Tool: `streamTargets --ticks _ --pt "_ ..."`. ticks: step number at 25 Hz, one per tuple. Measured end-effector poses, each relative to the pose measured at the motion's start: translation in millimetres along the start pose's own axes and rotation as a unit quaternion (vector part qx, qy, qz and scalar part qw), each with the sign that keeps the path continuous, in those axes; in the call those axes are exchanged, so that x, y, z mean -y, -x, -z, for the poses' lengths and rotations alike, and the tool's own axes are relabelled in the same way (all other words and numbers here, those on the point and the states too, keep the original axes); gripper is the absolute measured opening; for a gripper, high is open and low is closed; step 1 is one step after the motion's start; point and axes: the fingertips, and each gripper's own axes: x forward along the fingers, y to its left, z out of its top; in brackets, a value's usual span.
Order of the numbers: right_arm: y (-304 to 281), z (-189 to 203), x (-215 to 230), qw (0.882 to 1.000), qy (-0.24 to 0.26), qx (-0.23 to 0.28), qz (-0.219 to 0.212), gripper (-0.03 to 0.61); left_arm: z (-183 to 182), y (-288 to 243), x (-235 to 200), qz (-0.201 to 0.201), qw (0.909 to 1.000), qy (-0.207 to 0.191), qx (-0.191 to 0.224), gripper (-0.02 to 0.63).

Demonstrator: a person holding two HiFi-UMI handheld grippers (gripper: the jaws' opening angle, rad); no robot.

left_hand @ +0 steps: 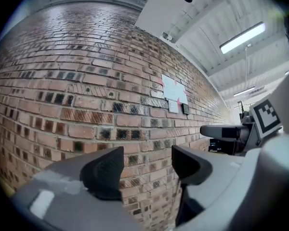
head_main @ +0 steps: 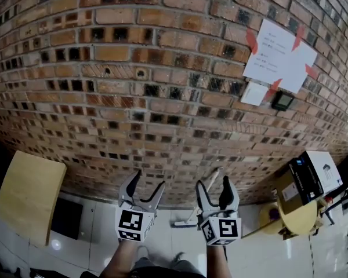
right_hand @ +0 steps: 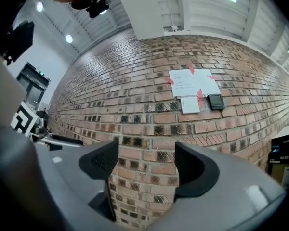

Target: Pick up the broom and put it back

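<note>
1. The left gripper (head_main: 149,181) is held up in front of the brick wall (head_main: 162,68). In the left gripper view its fingers (left_hand: 103,170) stand well apart, and only bricks show between them, so it holds nothing.
2. The right gripper (head_main: 213,183) is just beside it, at about the same height. In the right gripper view its fingers (right_hand: 195,165) are also wide apart, with bare wall between them and nothing in its grasp.
3. The broom (head_main: 184,223) is low down on the floor (head_main: 162,242), at the foot of the wall. It shows as a pale, thin handle that leans up toward the bricks. Its head is too small to make out. In the head view the handle passes behind the right gripper, and neither gripper touches it.
4. White papers (head_main: 278,57) are fixed on the wall with red tape, up at the right, and a small black device (head_main: 282,101) sits under them.
5. At the left a yellow board (head_main: 29,196) stands near the wall. At the right a carton (head_main: 310,175) is near a round yellow tabletop (head_main: 298,219).
</note>
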Motion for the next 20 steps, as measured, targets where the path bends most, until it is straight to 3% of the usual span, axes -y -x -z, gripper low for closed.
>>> streamTargets --ticks 5,11,14,17,20 --pt "58.8 -10.0 4.9 1.0 0.017 0.01 0.004 0.36 -9.3 39.0 42.7 -0.004 0.9998 -0.019 0.005 0.316" --pt "138.5 -7.9 28.3 0.999 -0.026 -0.004 -0.022 0.365 -14.5 104.3 105.1 -0.057 0.9981 -0.023 0.0 0.316" --pt "171.4 -12.6 46.9 0.999 -0.04 -0.017 -0.025 0.386 -18.1 129.3 145.8 -0.06 0.9979 -0.021 -0.01 0.316" --pt "208.1 -19.3 39.1 0.998 -0.035 -0.028 -0.033 0.4 -25.8 161.8 172.4 -0.063 0.9976 -0.023 -0.016 0.316" --pt "232.3 -38.1 20.8 0.999 -0.023 -0.022 -0.036 0.402 -49.6 182.1 181.3 -0.064 0.9976 -0.026 0.003 0.314"
